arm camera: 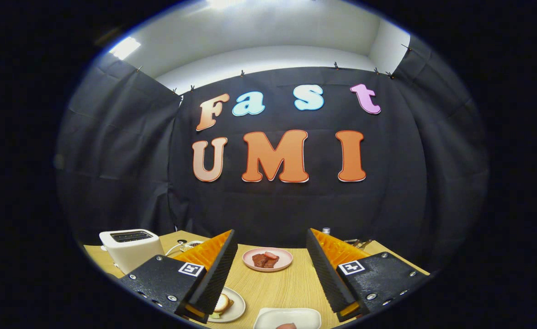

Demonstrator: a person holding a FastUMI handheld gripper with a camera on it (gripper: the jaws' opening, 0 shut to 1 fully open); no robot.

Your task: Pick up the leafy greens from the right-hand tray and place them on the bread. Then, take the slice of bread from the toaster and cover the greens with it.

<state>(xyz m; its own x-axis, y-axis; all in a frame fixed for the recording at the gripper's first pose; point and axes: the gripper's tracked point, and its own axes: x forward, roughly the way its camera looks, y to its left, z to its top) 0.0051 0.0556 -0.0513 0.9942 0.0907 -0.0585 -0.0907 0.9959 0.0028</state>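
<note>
My gripper hangs open above the wooden table, with nothing between its fingers. A white toaster stands to the left, beyond the left finger; its top slots look dark and I cannot make out a bread slice in them. Under the left finger lies a white plate holding a round piece of bread, partly hidden, with a bit of green at its edge. Below the gap between the fingers sits a white tray with a small pinkish item. I cannot make out the greens.
A pink plate with pieces of red meat sits ahead between the fingers, near the table's far side. A white cable and small device lie behind the toaster. Metal clips and a small cap show beyond the right finger.
</note>
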